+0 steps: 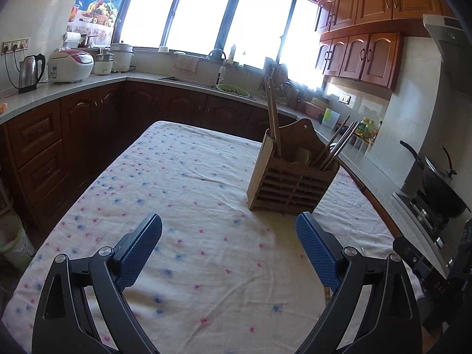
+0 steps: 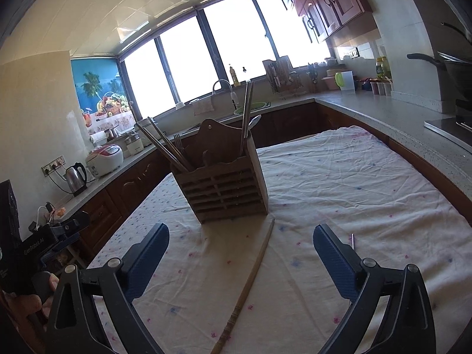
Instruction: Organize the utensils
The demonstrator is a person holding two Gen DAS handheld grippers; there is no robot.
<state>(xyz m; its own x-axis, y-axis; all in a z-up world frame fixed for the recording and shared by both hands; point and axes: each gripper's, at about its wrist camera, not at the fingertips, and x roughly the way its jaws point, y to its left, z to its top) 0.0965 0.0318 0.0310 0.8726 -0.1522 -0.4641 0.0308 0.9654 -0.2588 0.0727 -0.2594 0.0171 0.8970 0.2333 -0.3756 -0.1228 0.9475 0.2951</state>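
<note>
Slatted wooden holder, crumpled cloth

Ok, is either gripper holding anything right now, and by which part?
Nothing is held. The left gripper and right gripper are both open and empty; one wooden chopstick lies loose on the cloth.

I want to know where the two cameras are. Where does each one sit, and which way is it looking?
Left wrist view: sits on the open left gripper, facing the slatted wooden utensil holder on the flowered white tablecloth; the right gripper's black body shows at the right edge.
Right wrist view: sits on the open right gripper, facing the holder and a loose wooden chopstick; a hand shows lower left.
Shared: holder, tablecloth, windows.
</note>
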